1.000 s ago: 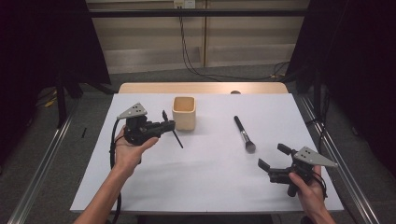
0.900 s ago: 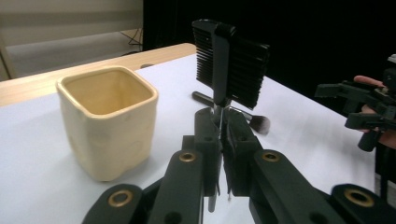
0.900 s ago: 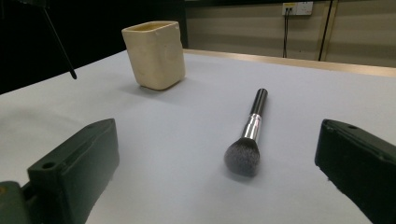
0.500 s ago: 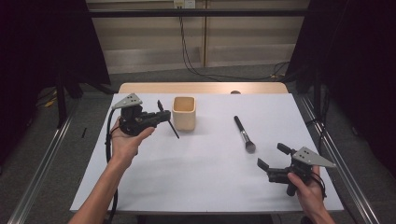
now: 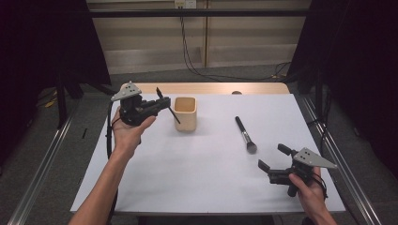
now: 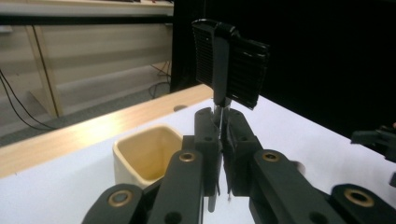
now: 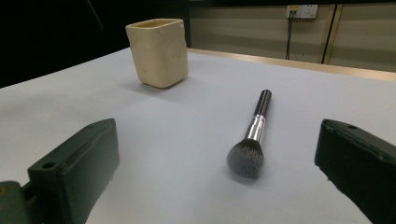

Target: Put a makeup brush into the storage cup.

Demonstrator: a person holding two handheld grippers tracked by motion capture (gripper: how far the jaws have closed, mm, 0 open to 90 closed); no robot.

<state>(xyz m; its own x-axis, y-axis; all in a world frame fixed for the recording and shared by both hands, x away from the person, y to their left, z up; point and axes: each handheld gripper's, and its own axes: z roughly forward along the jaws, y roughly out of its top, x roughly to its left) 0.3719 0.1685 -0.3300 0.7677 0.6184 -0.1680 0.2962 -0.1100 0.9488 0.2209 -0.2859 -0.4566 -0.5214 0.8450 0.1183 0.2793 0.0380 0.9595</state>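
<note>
1. Black plastic, with a thin stem and a ribbed head: this small comb-like brush [image 6: 229,65] is clamped between the closed jaws of the left tongs [image 5: 157,104], which hold it by the stem.
2. The left tongs hang in the air just left of the cream cup [image 5: 185,112], above the white tabletop [image 5: 197,187]. In the high view the brush stands tilted, its lower end near the rim of the cup but not inside.
3. I judge the step in hand as carrying this brush to the cup, so it can be put in.
4. The next move calls for bringing the lower end over the opening, making the brush more upright, lowering it, and only then opening the jaws.
5. The right tongs [image 5: 272,164] rest low near the front right corner, jaws wide apart and empty.
6. A makeup brush [image 7: 252,135] lies flat on the tabletop between the cup and the right tongs, its soft head toward them; it probably comes next.
</note>
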